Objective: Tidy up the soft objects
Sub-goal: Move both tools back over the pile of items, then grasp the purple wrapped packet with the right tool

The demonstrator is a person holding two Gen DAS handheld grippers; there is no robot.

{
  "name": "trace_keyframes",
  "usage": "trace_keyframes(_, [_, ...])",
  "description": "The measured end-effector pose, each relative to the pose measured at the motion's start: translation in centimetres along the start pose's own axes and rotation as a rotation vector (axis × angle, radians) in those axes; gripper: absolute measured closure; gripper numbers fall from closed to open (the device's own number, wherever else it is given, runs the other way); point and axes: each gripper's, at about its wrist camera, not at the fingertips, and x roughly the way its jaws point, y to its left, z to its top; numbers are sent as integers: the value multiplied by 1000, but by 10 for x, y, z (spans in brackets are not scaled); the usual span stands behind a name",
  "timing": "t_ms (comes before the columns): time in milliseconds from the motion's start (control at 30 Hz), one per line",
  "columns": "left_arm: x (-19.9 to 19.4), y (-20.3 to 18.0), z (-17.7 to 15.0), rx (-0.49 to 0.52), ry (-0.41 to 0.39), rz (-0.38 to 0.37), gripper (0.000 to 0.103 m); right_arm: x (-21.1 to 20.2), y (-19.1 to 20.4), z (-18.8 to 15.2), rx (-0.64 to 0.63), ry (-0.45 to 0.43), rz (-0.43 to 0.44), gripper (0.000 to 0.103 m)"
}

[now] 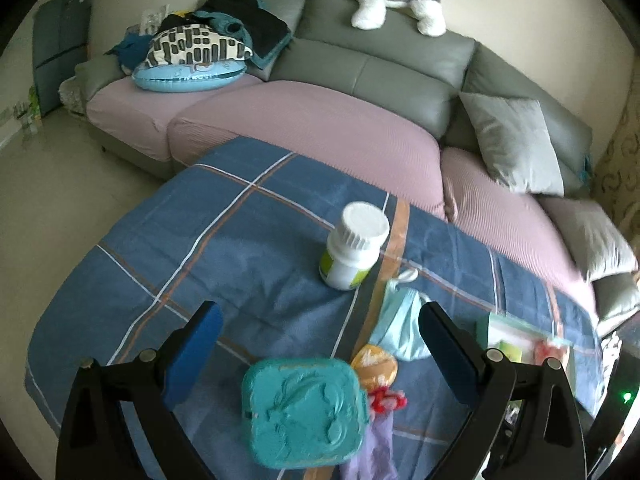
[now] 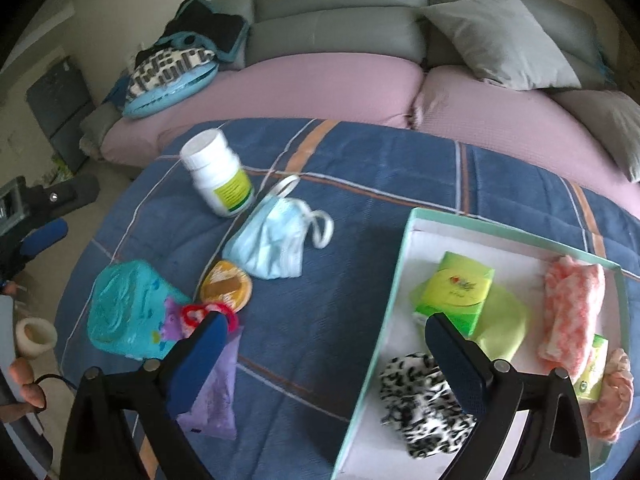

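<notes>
On the blue checked cloth of the bench [image 2: 400, 168], a crumpled light-blue face mask [image 2: 272, 244] is lying just beside a white plastic bottle [image 2: 218, 174]. Both grippers, left [image 1: 320, 320] and right [image 2: 326, 334], are hovering with fingers spread open and empty. Perhaps a leopard-print fabric piece [image 2: 420, 408] is resting in the shallow white tray [image 2: 404, 256].

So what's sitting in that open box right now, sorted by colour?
Green: 3, a tissue pack, a cloth, a small pack
Pink: 2, a fuzzy roll, a scrunchie
Black-and-white: 1, a leopard-print piece
Total: 6

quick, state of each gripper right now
left gripper: open, holding nothing, above the teal case
right gripper: open, holding nothing
</notes>
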Motion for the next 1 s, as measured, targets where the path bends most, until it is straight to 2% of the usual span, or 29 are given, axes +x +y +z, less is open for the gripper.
trace_keyframes(133, [-5,3,-13,15,6,35,4,-3,9,-6,-22,0,6,3])
trace_keyframes(333, [-3,18,-28,-33,71,46,5,-5,22,-21,-49,14,32,3])
trace_keyframes(633, [-5,55,-38,-147,101,103,5,15,53,-40,-126,88,55,4])
trace_keyframes(900, [2,70,-40,-191,127,107,5,44,85,-56,-200,171,61,4])
trace_keyframes(1000, [5,76,-41,-204,134,130,5,55,92,-62,-213,197,56,6])
